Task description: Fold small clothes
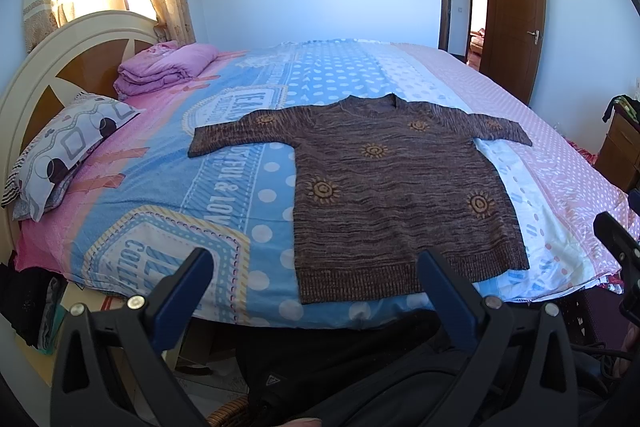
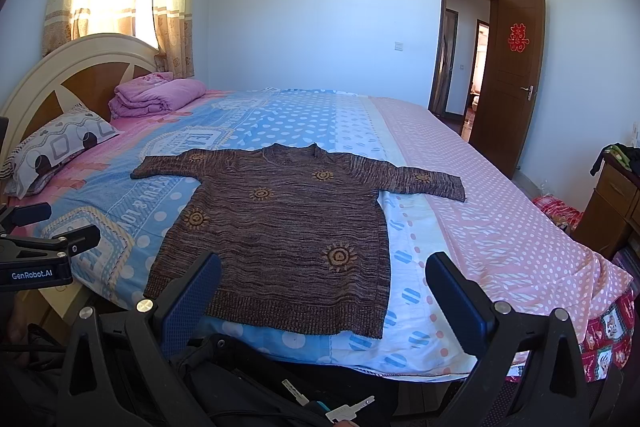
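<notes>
I am standing at the side of the wide bed with its blue, white and pink patterned sheet, and the brown knitted sweater with orange sun motifs is lying flat on it, sleeves spread out to both sides, ribbed hem nearest me. Nothing is folded yet, so I am judging the first fold to be a sleeve brought across the body. My left gripper is hovering with its jaws spread wide and empty, just short of the hem; my right gripper is likewise gaping and holding nothing. I am planning to pinch each cuff cleanly, lifting only enough to avoid dragging the knit.
</notes>
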Motion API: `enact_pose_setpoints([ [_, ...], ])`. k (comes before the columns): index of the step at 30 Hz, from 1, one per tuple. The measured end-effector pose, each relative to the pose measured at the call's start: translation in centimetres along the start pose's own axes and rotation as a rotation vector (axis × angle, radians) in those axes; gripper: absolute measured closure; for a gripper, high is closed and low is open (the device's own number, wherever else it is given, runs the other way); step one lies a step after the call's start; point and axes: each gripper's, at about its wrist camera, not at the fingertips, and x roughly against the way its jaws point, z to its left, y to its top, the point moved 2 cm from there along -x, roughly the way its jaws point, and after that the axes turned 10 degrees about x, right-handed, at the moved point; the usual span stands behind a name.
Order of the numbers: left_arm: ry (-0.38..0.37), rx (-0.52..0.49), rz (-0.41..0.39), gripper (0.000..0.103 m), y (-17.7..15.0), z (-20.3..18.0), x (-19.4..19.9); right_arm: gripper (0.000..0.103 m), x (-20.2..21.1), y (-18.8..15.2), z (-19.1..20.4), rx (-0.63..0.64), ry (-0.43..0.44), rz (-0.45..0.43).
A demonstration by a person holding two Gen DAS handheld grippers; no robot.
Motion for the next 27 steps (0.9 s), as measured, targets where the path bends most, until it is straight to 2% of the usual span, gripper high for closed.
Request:
enact_pose_setpoints([
  [27, -0.006, 0.009, 0.018, 0.0, -0.78, 0.04, -0.6, 0.001, -0.31, 0.06, 0.02, -0.009, 0.006, 0.011],
])
